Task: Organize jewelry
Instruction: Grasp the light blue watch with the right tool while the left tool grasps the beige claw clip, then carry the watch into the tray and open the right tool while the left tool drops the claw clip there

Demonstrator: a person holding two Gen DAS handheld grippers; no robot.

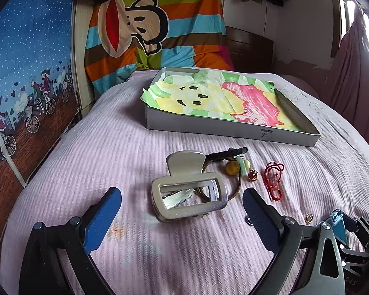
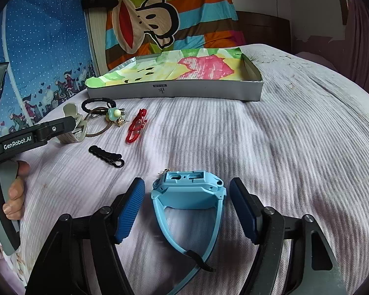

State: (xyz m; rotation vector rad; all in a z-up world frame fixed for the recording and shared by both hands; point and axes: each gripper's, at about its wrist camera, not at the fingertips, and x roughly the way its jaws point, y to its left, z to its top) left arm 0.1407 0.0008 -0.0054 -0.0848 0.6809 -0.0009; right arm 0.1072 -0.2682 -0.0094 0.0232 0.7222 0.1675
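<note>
On the pink bedspread, my left gripper (image 1: 182, 209) is open, its blue pads either side of a beige hair claw clip (image 1: 188, 198). Beyond it lie a black hair tie (image 1: 227, 153), a bead charm (image 1: 236, 167) and a red bracelet (image 1: 274, 179). My right gripper (image 2: 187, 206) is open around a light-blue watch (image 2: 189, 196), not touching it. The grey shallow box (image 1: 233, 131) lined with a colourful cloth sits farther back; it also shows in the right wrist view (image 2: 174, 89).
A black hair clip (image 2: 105, 158) lies between the grippers. A small gold ring (image 1: 308, 218) lies near the watch. A striped monkey blanket (image 1: 155, 24) hangs behind the bed. A blue printed curtain (image 1: 24, 73) stands at left.
</note>
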